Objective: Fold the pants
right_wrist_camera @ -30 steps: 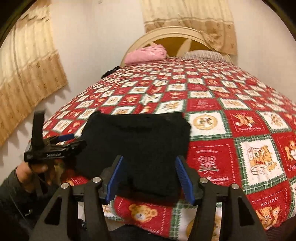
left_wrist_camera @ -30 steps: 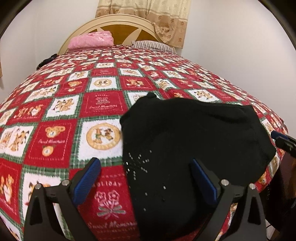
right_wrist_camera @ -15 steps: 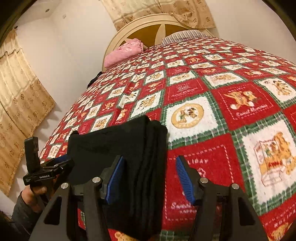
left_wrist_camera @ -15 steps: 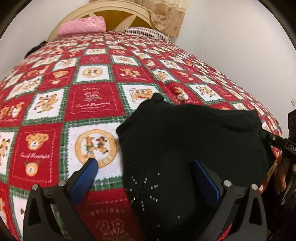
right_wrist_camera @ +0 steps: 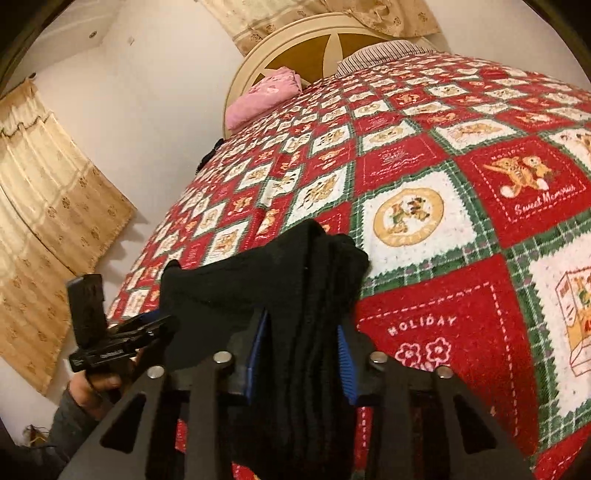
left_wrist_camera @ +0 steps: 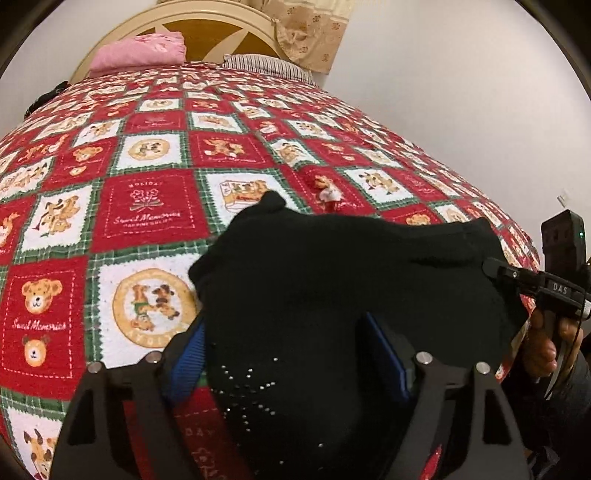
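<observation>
The left gripper (left_wrist_camera: pixel 291 354) has its blue-padded fingers (left_wrist_camera: pixel 190 356) closed in on one near end of the folded black pants (left_wrist_camera: pixel 343 273), with fabric bunched between them. The right gripper (right_wrist_camera: pixel 301 354) has its fingers (right_wrist_camera: pixel 345 363) clamped on the other near end, where the stacked fold layers stand on edge between the pads. The pants lie at the near edge of the bed, on the red, white and green quilt (left_wrist_camera: pixel 147 218). Their long axis runs side to side along that edge, from one gripper to the other; the folded edge points toward the head of the bed. A cluster of small studs (left_wrist_camera: pixel 251 384) shows on the fabric near the left gripper. Beyond the pants the quilt is bare. At the far end, a pink pillow (left_wrist_camera: pixel 138 51) and a striped pillow (left_wrist_camera: pixel 266 66) rest against the cream headboard (left_wrist_camera: pixel 207 22). Patterned curtains (right_wrist_camera: pixel 48 229) hang on the wall.
</observation>
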Available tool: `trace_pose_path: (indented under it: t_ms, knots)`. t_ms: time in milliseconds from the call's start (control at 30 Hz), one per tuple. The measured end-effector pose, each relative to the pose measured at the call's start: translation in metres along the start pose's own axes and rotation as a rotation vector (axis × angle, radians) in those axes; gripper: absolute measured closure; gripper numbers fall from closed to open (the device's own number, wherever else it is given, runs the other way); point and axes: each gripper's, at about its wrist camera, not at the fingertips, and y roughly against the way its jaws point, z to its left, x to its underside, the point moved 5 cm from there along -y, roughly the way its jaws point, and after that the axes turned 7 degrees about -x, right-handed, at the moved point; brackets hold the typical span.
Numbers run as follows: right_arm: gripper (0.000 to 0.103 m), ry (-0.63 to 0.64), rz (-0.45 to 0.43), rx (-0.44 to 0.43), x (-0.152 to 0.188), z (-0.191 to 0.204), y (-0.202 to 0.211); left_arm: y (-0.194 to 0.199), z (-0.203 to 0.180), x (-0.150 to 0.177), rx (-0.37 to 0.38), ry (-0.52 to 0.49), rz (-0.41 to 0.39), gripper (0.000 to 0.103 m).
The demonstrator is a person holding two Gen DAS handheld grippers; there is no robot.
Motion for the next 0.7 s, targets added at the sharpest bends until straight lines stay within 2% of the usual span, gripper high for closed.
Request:
trace_pose_path:
  t_ms: [33, 167, 367, 500, 633, 700]
  knots:
    - [0.069, 0.01, 0.001, 0.009, 0.001, 0.002, 0.0, 0.0, 0.001, -0.001, 0.004, 0.005, -0.001, 0.026]
    - [0.072, 0.033, -0.002, 0.031, 0.002, 0.009, 0.001, 0.004, 0.009, 0.0, 0.041, 0.045, -0.011, 0.047]
    - [0.072, 0.051, -0.008, 0.059, 0.001, 0.014, 0.004, 0.005, 0.014, 0.0, 0.085, 0.095, -0.019, 0.058]
    - [0.073, 0.066, -0.005, 0.078, 0.0, 0.017, 0.004, 0.007, 0.016, 0.0, 0.119, 0.118, -0.031, 0.071]
    - [0.073, 0.118, -0.015, 0.092, -0.004, 0.033, 0.01, 0.017, 0.018, 0.0, 0.129, 0.145, -0.067, 0.079]
    - [0.073, 0.15, -0.019, 0.096, -0.007, 0.043, 0.013, 0.024, 0.021, -0.001, 0.139, 0.159, -0.088, 0.086]
